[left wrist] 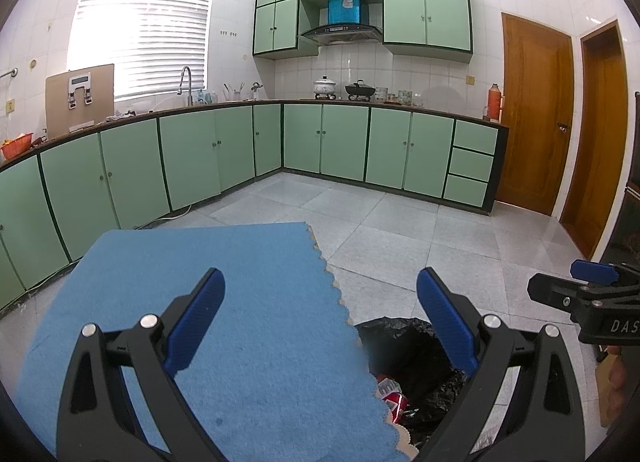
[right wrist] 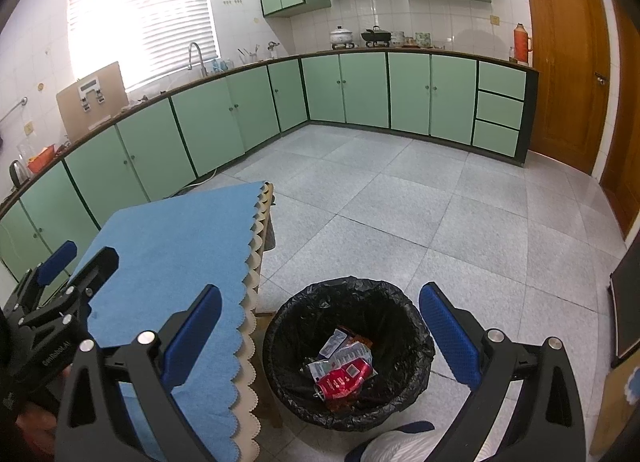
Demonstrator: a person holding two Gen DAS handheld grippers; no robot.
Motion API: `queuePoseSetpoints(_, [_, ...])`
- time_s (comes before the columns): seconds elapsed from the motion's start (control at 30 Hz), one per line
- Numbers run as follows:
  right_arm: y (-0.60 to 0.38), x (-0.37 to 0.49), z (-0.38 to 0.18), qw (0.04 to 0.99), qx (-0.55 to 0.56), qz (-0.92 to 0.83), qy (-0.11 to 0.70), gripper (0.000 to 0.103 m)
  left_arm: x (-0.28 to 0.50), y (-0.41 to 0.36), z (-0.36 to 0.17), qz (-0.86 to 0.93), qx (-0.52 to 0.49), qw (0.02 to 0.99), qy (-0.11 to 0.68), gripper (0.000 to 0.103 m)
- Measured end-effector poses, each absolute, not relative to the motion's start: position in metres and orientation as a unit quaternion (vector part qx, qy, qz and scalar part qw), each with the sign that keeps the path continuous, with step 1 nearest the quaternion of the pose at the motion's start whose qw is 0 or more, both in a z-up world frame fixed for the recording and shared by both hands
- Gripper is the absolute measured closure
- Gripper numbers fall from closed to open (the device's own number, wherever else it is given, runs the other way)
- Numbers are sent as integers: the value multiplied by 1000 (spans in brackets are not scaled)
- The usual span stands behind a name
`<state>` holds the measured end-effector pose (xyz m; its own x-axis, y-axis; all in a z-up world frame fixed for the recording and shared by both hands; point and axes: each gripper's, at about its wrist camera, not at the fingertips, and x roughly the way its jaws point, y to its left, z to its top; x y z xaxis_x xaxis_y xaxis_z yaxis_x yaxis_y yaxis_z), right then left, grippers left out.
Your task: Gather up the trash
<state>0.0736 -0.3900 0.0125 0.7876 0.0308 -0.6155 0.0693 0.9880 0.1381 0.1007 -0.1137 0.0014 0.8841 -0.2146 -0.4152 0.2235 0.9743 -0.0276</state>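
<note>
Several bits of trash [right wrist: 343, 370] down in the bin [right wrist: 416, 358]: a red crushed can, white wrappers, a scrap of orange. Black bag lining the bin, all crinkly at the rim. Bin standing on the grey floor tiles [right wrist: 420, 206], just beside the table's edge. At nine o'clock from the bin, a blue cloth [right wrist: 176, 258] with a wavy cream edge, spread flat on the table. Right gripper [right wrist: 320, 336] hanging above the bin, blue pads spread wide, nothing between them. Left gripper [left wrist: 320, 322] over the cloth's edge, also spread wide and empty. Far off at twelve o'clock, green cupboards [right wrist: 360, 90], pots on the counter. At two o'clock, a brown door [right wrist: 568, 62].
</note>
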Motion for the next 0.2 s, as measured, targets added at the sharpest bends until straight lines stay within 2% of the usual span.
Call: queuePoseSetpoints(0.2, [-391,74,12,942,77,-10,326,6,101,-113,1,-112,9,970,215,9])
